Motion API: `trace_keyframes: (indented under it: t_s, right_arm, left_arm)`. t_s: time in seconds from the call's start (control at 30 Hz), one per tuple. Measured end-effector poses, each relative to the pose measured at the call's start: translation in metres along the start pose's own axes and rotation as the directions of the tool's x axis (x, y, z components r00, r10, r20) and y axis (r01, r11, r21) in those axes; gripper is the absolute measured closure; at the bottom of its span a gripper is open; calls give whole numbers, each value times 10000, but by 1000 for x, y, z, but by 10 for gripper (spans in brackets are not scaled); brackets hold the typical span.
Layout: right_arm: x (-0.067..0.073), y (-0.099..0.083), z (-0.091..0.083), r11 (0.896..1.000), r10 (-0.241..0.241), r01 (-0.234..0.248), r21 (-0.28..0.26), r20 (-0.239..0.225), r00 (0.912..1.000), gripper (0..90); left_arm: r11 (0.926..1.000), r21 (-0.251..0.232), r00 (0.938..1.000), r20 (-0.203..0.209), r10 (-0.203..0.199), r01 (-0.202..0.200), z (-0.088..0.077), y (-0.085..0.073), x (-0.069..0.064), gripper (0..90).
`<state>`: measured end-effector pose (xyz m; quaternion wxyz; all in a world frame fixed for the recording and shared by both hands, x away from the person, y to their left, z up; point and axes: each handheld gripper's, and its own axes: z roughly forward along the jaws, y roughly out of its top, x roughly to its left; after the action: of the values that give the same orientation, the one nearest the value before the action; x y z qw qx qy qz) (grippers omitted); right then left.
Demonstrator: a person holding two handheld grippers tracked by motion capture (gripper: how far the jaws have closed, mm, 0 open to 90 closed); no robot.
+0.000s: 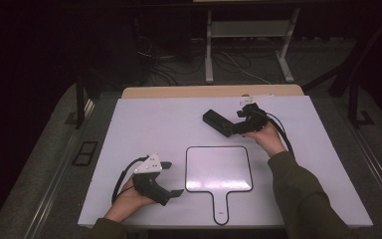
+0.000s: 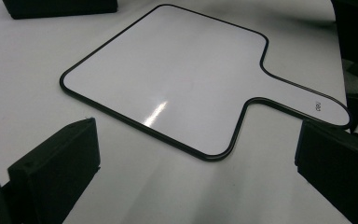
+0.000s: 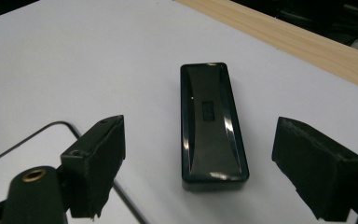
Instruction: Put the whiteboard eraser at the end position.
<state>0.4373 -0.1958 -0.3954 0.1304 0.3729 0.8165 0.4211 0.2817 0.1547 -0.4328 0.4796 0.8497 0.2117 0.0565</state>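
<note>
Right gripper view: one black eraser block flat on the white table toward its far edge, between the wide-open, empty jaws of the right gripper; its glossy top shows there, not in the high view. Left gripper, near the table's front edge, also gapes empty, facing one paddle-shaped whiteboard at centre, handle toward the front edge.

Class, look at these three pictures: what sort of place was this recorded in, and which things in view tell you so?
Probably a lab or recording workspace: a white-topped table in a dark room, loose cables on the floor behind it, and a person's hand-held left gripper and right gripper.
</note>
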Motion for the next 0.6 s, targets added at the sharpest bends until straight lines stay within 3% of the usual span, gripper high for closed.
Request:
trace_keyframes:
  t_s: [0.2, 0.6]
  right_arm:
    - [5, -18, -16, 9998, -121, 122, -135, 90, 9999, 159]
    - [19, -45, -47, 9980, -162, 139, -615, -370, 9992, 159]
  left_arm:
    - [10000, 32, 10000, 17, 16, -16, 0, 0, -1, 0]
    - [10000, -8, 10000, -59, -14, 14, -1, 0, -2, 0]
